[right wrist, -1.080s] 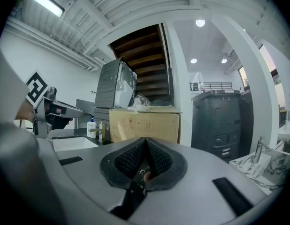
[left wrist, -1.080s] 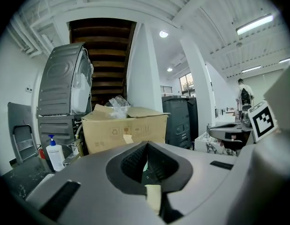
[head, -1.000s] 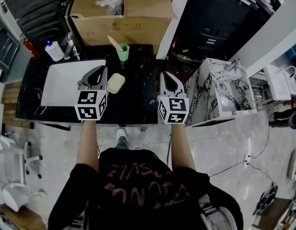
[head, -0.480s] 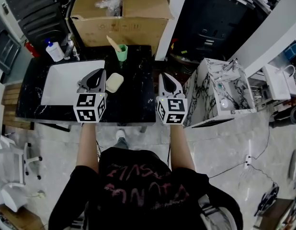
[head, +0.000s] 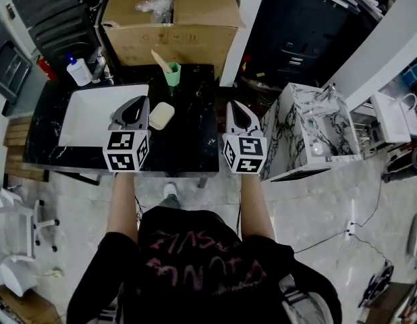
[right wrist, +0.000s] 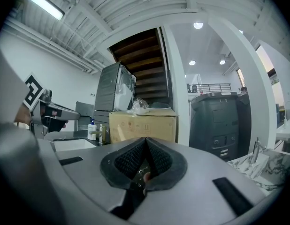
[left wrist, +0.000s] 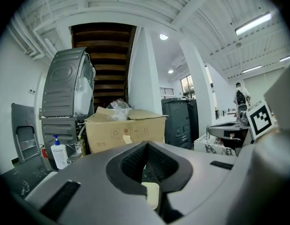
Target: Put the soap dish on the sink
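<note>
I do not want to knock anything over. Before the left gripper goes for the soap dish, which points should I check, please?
1. Soap dish found: ok. It lies on the black counter, right of the white basin.
2. Left gripper open: not ok. Its jaws are together and hold nothing.
3. Left gripper over the dish: not ok. In the head view it is beside the dish, on the basin side.
4. Right gripper out of the way: ok. It is shut and apart from the dish.
5. Green cup clear: ok. It stands behind the dish, apart from it.
</note>
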The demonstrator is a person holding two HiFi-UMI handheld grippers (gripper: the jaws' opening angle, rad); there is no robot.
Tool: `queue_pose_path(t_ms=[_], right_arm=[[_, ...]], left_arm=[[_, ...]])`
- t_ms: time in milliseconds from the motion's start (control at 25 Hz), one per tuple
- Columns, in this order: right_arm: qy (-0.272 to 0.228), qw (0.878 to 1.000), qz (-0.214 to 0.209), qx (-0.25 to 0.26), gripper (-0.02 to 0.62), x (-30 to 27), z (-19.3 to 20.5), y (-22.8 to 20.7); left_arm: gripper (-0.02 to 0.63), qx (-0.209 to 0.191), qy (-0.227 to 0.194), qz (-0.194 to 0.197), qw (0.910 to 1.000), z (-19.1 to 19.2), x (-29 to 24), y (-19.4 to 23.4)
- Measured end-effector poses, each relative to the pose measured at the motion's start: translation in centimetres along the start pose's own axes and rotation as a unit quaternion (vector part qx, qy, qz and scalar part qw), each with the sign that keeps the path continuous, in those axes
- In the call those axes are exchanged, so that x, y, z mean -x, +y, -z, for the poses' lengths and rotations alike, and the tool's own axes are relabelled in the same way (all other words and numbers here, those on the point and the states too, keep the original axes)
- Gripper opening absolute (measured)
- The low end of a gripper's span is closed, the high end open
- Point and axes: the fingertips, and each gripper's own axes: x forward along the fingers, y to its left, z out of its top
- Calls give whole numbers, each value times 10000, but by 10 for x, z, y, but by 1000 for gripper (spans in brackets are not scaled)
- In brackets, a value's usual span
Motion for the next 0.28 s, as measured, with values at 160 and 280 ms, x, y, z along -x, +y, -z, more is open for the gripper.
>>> queue_pose_path(t_ms=[160,280], right_arm=[[-24,10000,-59,-38,11,-2,-1,0],[-19,9999,-68,-101,11,-1,1,-2]], left_arm=[[17,-17,-41,-26,10000,-1,0,0],[15,-1,-35,2,10000,0,-1,-1]])
